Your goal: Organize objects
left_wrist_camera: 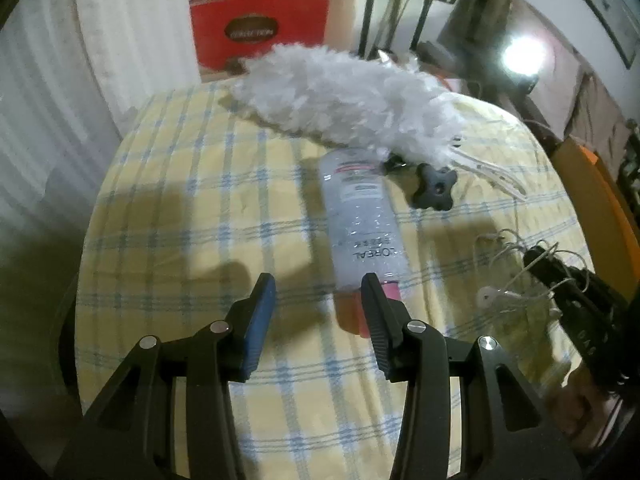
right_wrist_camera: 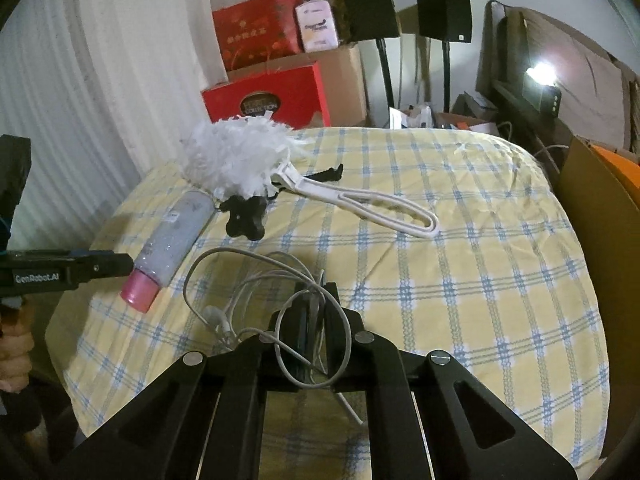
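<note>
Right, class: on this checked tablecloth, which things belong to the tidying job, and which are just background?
Job:
- earphone cable, pinched in the shut right gripper
- pink-capped bottle, lying beside the open left gripper
- white duster
- black star knob

Background:
- red gift boxes
- cardboard box
- black speakers
- lamp

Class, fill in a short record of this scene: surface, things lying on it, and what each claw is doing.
surface: round table with a yellow checked cloth
bottle: lies on its side, pink cap toward the left claw
duster: white, fluffy, beside the bottle
knob: black, next to the duster
left claw: open, beside the bottle's cap
right claw: shut on the white cable
</note>
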The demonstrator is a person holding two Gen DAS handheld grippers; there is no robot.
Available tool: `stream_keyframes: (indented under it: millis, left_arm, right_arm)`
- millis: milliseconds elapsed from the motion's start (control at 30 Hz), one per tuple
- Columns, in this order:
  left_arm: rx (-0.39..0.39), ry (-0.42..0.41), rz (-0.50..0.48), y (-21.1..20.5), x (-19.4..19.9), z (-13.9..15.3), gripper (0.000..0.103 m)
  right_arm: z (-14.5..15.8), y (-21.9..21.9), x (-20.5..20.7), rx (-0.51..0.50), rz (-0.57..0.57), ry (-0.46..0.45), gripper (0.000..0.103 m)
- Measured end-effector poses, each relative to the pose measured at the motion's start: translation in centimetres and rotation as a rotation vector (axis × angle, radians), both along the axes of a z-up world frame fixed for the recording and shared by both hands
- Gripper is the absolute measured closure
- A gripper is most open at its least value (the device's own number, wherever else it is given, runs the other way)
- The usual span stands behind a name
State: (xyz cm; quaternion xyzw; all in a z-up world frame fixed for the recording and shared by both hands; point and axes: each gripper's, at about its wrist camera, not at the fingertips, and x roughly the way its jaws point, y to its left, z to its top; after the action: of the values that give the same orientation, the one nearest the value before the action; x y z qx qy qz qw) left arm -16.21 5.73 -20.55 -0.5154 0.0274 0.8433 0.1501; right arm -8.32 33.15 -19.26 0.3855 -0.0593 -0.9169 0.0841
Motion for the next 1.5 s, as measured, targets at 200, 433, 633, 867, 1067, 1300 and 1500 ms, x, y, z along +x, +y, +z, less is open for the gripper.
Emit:
stream_keyframes:
  millis: [200, 433, 633, 867, 1067, 1300, 1500]
  left_arm:
    - [0.039, -0.008, -0.013, 0.8, -0.3, 0.4, 0.062]
    - [0.027, -0.011, 0.006, 2.4, -2.4, 0.5, 0.06]
    - [0.03, -0.045, 0.061, 3.3, -4.9, -0.6, 0.056]
    - [-0.015, -0.051, 0.065, 4.0, -5.9, -1.9, 0.057]
    - [-0.064, -0.011, 0.034, 4.2, -4.2, -2.0, 0.059]
    - [-0.108, -0.028, 0.011, 4.9, -4.1, -2.7, 0.058]
    - [-0.092, -0.02, 0.021, 4.8, -3.8, -2.6, 0.059]
  right_arm:
    - [-0.1, -0.2, 0.1, 0.002, 0.007, 0.0, 0.097]
    - [0.1, 0.0, 0.1, -0.016, 0.004, 0.007, 0.097]
    - [0.3, -0.4, 0.1, 0.004, 0.005, 0.011, 0.097]
    - [0.3, -0.4, 0.2, 0.01, 0.006, 0.014, 0.097]
    - [0.2, -0.3, 0.1, 0.004, 0.006, 0.017, 0.097]
    - [0.3, -0.2, 0.3, 0.003, 0.006, 0.021, 0.097]
    - [0.3, -0.2, 0.3, 0.003, 0.006, 0.023, 0.097]
